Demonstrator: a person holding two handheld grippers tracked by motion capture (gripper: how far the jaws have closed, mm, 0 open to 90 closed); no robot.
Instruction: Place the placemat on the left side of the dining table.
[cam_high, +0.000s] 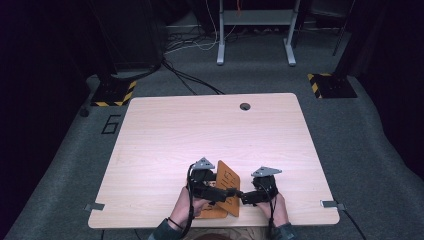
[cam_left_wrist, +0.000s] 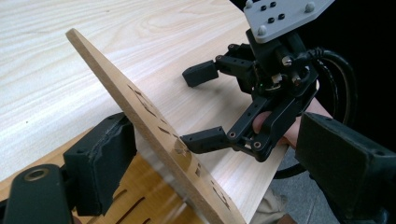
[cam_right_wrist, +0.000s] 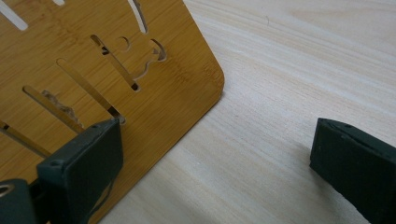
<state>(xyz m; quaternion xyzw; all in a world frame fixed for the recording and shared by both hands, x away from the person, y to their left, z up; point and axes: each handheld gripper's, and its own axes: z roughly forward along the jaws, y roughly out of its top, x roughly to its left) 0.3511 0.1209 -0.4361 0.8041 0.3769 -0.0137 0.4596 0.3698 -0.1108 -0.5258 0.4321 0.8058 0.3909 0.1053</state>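
A thin bamboo board (cam_high: 227, 179) with cut slots stands tilted on its edge near the table's front edge. In the left gripper view this board (cam_left_wrist: 140, 109) runs between my left gripper's (cam_left_wrist: 219, 135) wide jaws, close beside the left jaw and far from the right one. My left gripper (cam_high: 226, 192) is open. My right gripper (cam_left_wrist: 192, 108) faces it from the other side, open, with its lower fingertip (cam_left_wrist: 198, 140) at the board's face. In the right gripper view the slotted board (cam_right_wrist: 154, 79) lies behind the left jaw of the right gripper (cam_right_wrist: 217, 140).
A second slotted bamboo board (cam_high: 212, 212) lies flat under the tilted one at the front edge of the table (cam_high: 200, 130). A cable hole (cam_high: 244, 106) sits near the far edge. Both hands come in from the bottom.
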